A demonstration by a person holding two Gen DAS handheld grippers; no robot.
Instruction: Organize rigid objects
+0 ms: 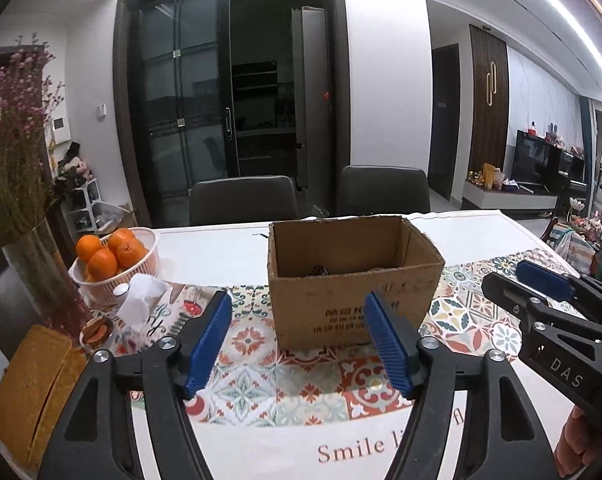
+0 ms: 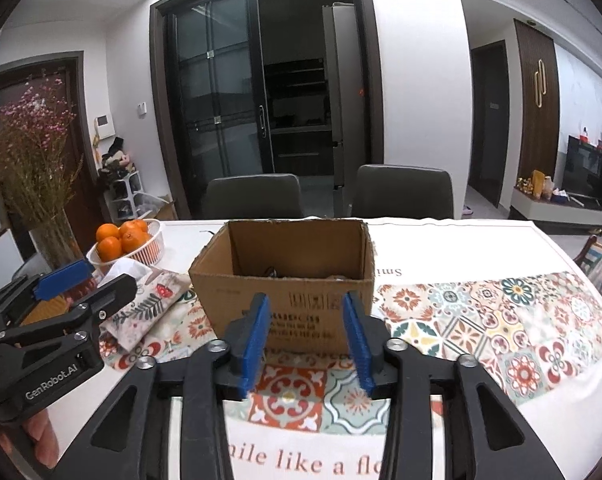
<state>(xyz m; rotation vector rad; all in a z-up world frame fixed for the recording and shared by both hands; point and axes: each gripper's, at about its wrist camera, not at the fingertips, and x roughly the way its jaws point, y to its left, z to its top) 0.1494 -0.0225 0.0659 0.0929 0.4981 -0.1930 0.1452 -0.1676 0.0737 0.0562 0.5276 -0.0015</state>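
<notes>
An open brown cardboard box [image 1: 353, 280] stands on the patterned tablecloth ahead of both grippers; it also shows in the right wrist view [image 2: 285, 280]. Dark items lie inside it, mostly hidden by the front wall. My left gripper [image 1: 299, 308] is open and empty, its blue pads held wide in front of the box. My right gripper [image 2: 305, 308] is open and empty, close to the box's front face. The right gripper also shows at the right of the left wrist view [image 1: 529, 284]. The left gripper shows at the left of the right wrist view [image 2: 87, 282].
A white basket of oranges [image 1: 113, 258] sits at the left, with a tissue pack [image 1: 143, 296] in front and a vase of dried flowers [image 1: 41, 272] beside it. A yellow woven item [image 1: 33, 384] lies at the near left. Two dark chairs [image 1: 245, 198] stand behind the table.
</notes>
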